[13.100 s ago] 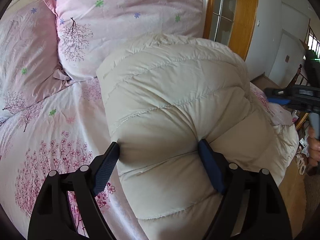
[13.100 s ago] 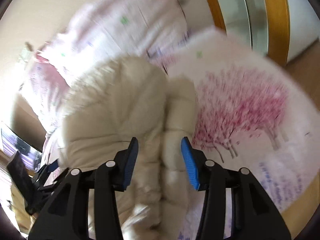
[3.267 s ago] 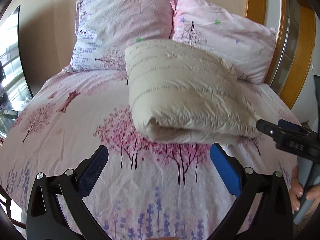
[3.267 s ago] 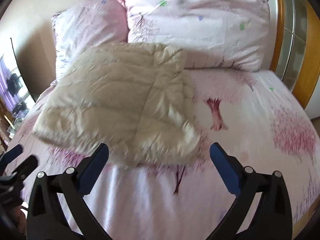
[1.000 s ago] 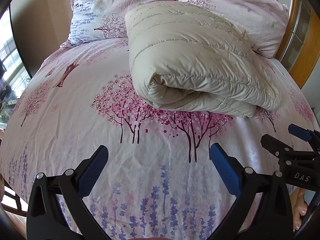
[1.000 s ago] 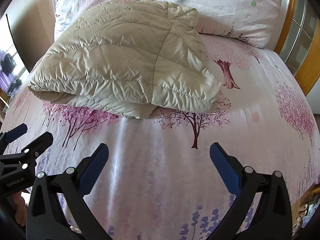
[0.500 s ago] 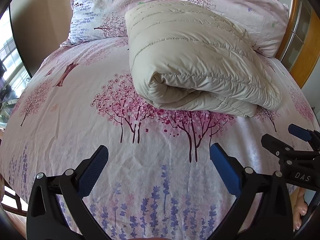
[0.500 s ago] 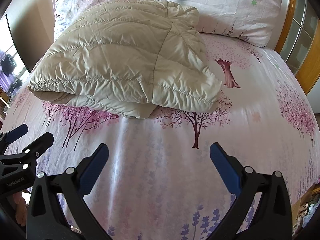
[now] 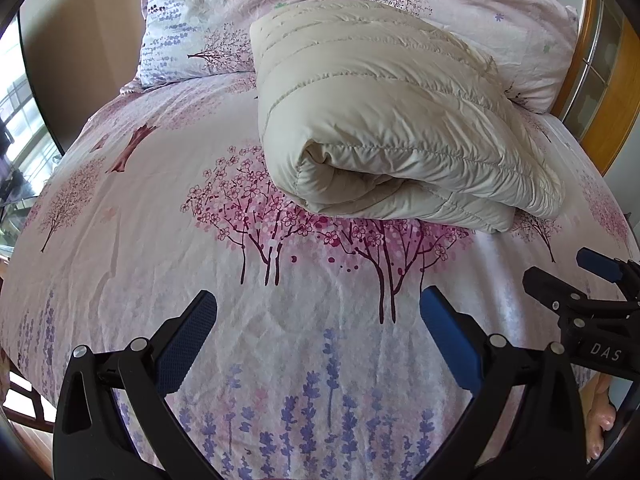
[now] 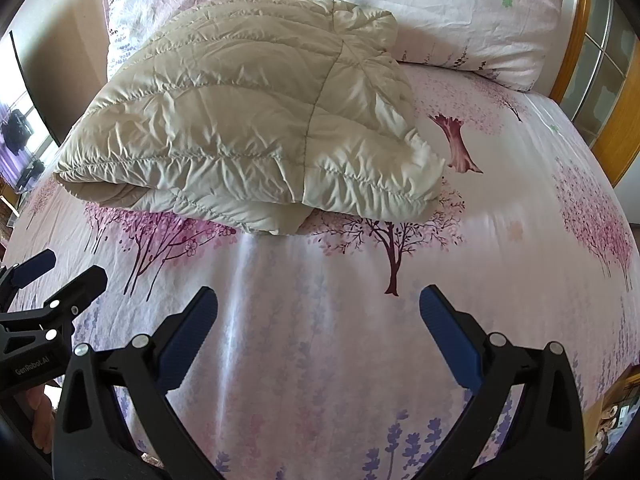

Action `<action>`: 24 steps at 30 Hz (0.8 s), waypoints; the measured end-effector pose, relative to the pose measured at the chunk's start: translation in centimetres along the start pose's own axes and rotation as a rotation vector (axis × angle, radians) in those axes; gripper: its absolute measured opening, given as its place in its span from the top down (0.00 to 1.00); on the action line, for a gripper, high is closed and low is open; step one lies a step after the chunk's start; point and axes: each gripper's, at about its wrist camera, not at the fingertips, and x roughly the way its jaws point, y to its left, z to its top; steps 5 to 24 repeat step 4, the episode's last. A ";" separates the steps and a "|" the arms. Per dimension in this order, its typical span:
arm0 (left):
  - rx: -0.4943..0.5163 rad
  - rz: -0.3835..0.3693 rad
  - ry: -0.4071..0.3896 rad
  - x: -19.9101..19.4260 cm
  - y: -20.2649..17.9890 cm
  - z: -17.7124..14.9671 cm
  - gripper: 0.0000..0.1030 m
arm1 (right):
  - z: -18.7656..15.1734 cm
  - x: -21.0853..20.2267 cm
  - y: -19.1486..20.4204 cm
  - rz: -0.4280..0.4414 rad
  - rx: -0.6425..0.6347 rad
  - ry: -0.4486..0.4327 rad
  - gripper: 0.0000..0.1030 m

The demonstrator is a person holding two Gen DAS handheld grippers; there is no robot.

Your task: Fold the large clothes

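Observation:
A cream quilted down jacket (image 9: pixel 384 120) lies folded into a thick bundle on the bed, its far end against the pillows; it also shows in the right wrist view (image 10: pixel 256 120). My left gripper (image 9: pixel 318 316) is open and empty, held over the bedsheet well short of the jacket. My right gripper (image 10: pixel 318 316) is open and empty, also over the sheet in front of the jacket. Each gripper shows at the edge of the other's view.
The bed has a pink floral sheet (image 9: pixel 160 240). Two matching pillows (image 10: pixel 440 8) stand at the head. A wooden frame with glass panes (image 9: pixel 612 92) runs along the right side. A window (image 9: pixel 16 128) is at the left.
Both grippers let go of the jacket and drew back toward the foot of the bed. Over the last second nothing has visibly moved.

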 end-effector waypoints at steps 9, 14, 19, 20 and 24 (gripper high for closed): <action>0.005 -0.001 0.006 0.1 0.0 0.1 0.01 | 0.1 0.0 -0.1 0.001 -0.001 0.000 0.02; 0.005 -0.001 0.006 0.1 0.0 0.1 0.01 | 0.1 0.0 -0.1 0.001 -0.001 0.000 0.02; 0.005 -0.001 0.006 0.1 0.0 0.1 0.01 | 0.1 0.0 -0.1 0.001 -0.001 0.000 0.02; 0.005 -0.001 0.006 0.1 0.0 0.1 0.01 | 0.1 0.0 -0.1 0.001 -0.001 0.000 0.02; 0.005 -0.001 0.006 0.1 0.0 0.1 0.01 | 0.1 0.0 -0.1 0.001 -0.001 0.000 0.02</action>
